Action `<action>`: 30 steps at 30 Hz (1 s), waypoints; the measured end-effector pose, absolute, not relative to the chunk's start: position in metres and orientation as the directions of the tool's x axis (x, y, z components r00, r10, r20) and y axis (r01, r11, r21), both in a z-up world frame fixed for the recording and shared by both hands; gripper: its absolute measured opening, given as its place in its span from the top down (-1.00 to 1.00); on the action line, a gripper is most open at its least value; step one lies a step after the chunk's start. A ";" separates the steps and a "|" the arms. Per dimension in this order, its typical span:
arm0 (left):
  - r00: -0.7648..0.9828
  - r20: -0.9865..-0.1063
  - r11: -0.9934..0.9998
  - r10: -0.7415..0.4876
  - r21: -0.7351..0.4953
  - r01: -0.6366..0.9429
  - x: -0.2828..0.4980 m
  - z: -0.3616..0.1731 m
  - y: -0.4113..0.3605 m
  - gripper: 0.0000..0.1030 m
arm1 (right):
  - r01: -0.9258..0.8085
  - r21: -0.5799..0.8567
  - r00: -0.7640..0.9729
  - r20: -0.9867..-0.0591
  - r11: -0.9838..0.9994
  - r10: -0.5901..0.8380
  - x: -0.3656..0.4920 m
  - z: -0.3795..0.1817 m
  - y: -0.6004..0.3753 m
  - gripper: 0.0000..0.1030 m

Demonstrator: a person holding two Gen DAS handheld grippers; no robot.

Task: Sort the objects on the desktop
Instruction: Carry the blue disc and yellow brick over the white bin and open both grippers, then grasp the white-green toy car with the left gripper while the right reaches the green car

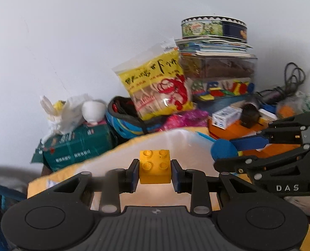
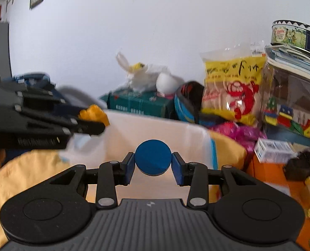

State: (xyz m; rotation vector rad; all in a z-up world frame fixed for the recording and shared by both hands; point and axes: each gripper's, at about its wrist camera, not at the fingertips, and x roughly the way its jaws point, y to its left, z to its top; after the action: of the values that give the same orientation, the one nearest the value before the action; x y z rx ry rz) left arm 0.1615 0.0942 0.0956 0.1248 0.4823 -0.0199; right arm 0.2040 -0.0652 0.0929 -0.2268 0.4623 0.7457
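while the left gripper (image 1: 155, 170) is clamping its jaws on a yellow brick (image 1: 155, 166) and the right gripper (image 2: 153, 160) is pinching a blue disc (image 2: 153, 156), both are hovering near the translucent bin (image 2: 155, 129), apparently mid-sort, neither dropped yet.

One yellow brick (image 1: 155, 166), one blue disc (image 2: 153, 156).

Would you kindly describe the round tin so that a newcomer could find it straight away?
Look to the tall stack against the white wall: a clear plastic box of colourful toy blocks, then a pile of thin books. The round metal tin sits on top, the highest thing there, with a zigzag rim and a green picture.
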 end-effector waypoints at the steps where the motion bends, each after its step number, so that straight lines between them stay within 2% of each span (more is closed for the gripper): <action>1: 0.886 -0.463 0.990 0.033 0.135 0.033 0.168 0.093 0.095 0.33 | -0.692 -0.028 0.643 -0.476 0.721 0.599 0.210 0.094 -0.062 0.19; 3: 0.885 -0.459 0.988 0.071 0.155 0.001 0.180 0.086 0.098 0.33 | -0.679 -0.043 0.661 -0.470 0.733 0.585 0.222 0.093 -0.052 0.19; 6: 0.850 -0.521 0.986 0.074 0.164 0.015 0.198 0.073 0.105 0.31 | -0.650 -0.023 0.673 -0.481 0.759 0.562 0.239 0.084 -0.042 0.16; 7: 0.840 -0.538 0.986 0.074 0.165 0.018 0.199 0.071 0.105 0.31 | -0.637 -0.016 0.675 -0.494 0.770 0.548 0.244 0.079 -0.039 0.06; 8: 0.834 -0.547 0.986 0.076 0.167 0.020 0.198 0.071 0.105 0.29 | -0.628 -0.016 0.671 -0.517 0.778 0.532 0.248 0.073 -0.036 0.08; 10: 0.841 -0.536 0.982 0.075 0.184 0.030 0.187 0.074 0.102 0.10 | -0.623 -0.010 0.665 -0.533 0.782 0.523 0.247 0.068 -0.038 0.11; 12: 0.850 -0.521 0.978 0.081 0.206 0.033 0.173 0.080 0.099 0.08 | -0.623 0.016 0.663 -0.519 0.782 0.539 0.237 0.071 -0.048 0.11; 17: 0.859 -0.512 0.981 0.032 0.182 0.072 0.122 0.085 0.090 -0.23 | -0.654 -0.003 0.662 -0.488 0.757 0.570 0.197 0.083 -0.066 0.08; 22: 0.829 -0.560 0.987 -0.013 0.126 0.101 0.071 0.067 0.079 -0.23 | -0.683 0.009 0.620 -0.520 0.730 0.587 0.159 0.073 -0.080 0.08; 25: 0.792 -0.608 0.992 -0.048 0.066 0.110 0.046 0.045 0.074 -0.23 | -0.698 -0.037 0.609 -0.556 0.715 0.566 0.135 0.055 -0.083 0.08; 30: 0.713 -0.701 0.988 -0.023 0.094 0.124 0.020 0.002 0.063 -0.23 | -0.732 -0.034 0.541 -0.635 0.680 0.551 0.099 0.020 -0.094 0.08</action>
State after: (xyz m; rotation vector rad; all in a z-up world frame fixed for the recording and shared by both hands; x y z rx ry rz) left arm 0.0201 0.0632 0.0024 0.1377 0.7730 -0.0814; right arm 0.0991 -0.0936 0.0198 -0.3133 0.6353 0.7769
